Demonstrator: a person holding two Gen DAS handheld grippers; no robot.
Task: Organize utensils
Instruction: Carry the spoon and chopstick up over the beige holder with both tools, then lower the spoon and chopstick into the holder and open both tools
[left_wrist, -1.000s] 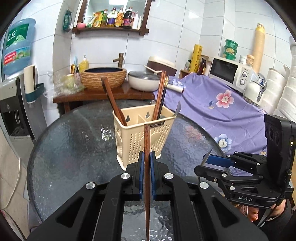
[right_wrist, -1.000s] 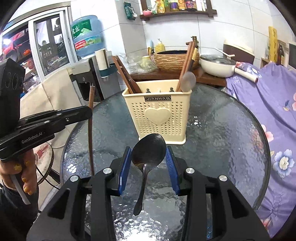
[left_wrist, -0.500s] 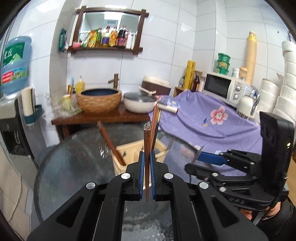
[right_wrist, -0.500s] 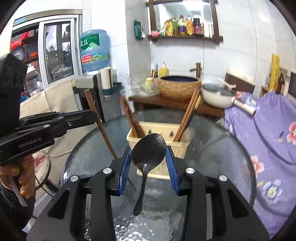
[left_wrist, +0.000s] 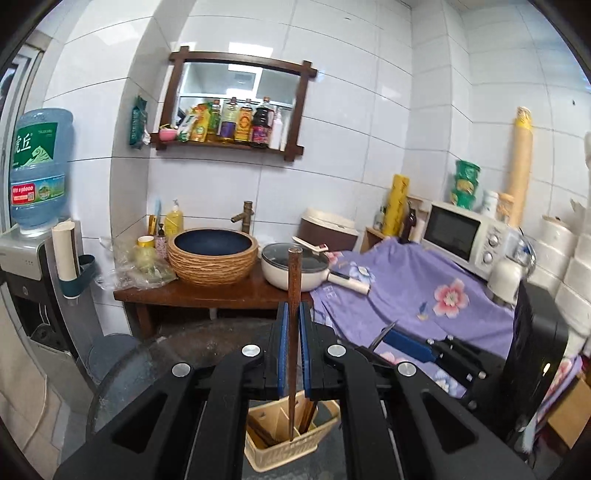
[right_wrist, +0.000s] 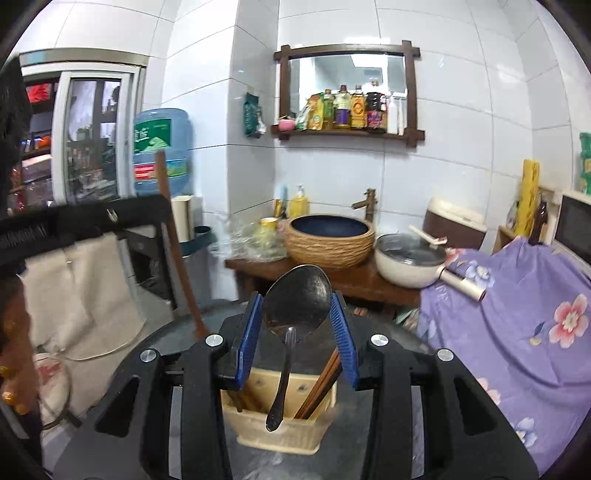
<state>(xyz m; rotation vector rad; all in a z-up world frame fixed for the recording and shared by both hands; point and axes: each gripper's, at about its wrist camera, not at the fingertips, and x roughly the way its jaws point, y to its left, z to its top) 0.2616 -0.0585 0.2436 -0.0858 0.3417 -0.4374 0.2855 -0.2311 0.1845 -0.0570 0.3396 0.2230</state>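
Observation:
My left gripper (left_wrist: 291, 325) is shut on a brown wooden chopstick (left_wrist: 294, 295) held upright; its lower tip hangs over the cream utensil basket (left_wrist: 284, 452) below. My right gripper (right_wrist: 297, 317) is shut on a metal spoon (right_wrist: 297, 299), gripped by the bowl, handle hanging down over the same basket (right_wrist: 277, 432). Several brown chopsticks (right_wrist: 319, 384) stand in the basket. The left gripper and its chopstick (right_wrist: 177, 243) show at the left in the right wrist view; the right gripper (left_wrist: 406, 341) shows at the right in the left wrist view.
The basket stands on a round glass table (right_wrist: 369, 424). Behind it is a wooden counter (left_wrist: 192, 291) with a woven basin (left_wrist: 212, 254) and a lidded pan (left_wrist: 295, 269). A purple floral cloth (left_wrist: 424, 295), a microwave (left_wrist: 461, 236) and a water dispenser (left_wrist: 33, 258) surround the table.
Both grippers have risen and moved over the basket, which has dropped from mid-view to the bottom of both views. The chopstick and the spoon now hang above its compartments.

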